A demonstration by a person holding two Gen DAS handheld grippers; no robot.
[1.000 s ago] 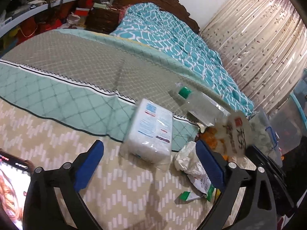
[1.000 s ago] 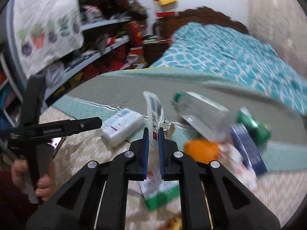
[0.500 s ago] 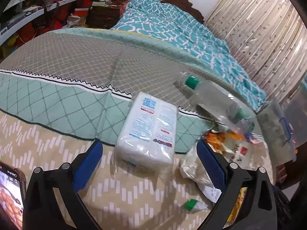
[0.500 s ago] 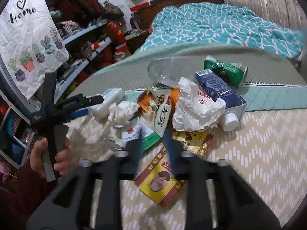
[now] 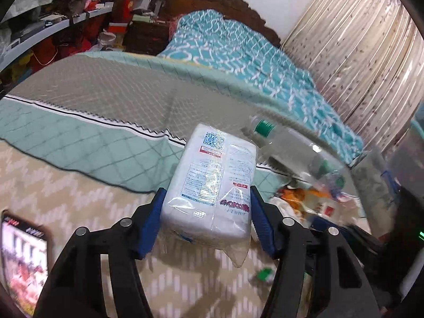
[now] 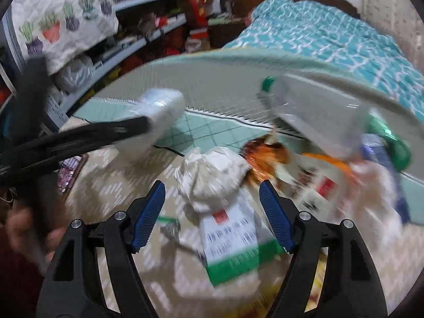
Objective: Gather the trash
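The left gripper (image 5: 206, 220) has just been closing; its blue-padded fingers (image 5: 151, 228) press both sides of a white plastic-wrapped tissue pack (image 5: 214, 185) above the beige patterned bed cover (image 5: 79, 198); a clear plastic bottle with a green cap (image 5: 286, 145) lies just beside it, right; a lit phone (image 5: 23, 259) sits lower left.

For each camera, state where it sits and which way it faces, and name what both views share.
Left wrist: rides the left gripper, angled down across the bed toward the curtains; its blue pads have just closed onto the white tissue pack; only the gripper shows.
Right wrist: rides the right gripper, tilted down at the trash pile with the crumpled white bag; jaws have just opened, empty; a hand shows at left.
Shared: tissue pack, clear bottle, left gripper.
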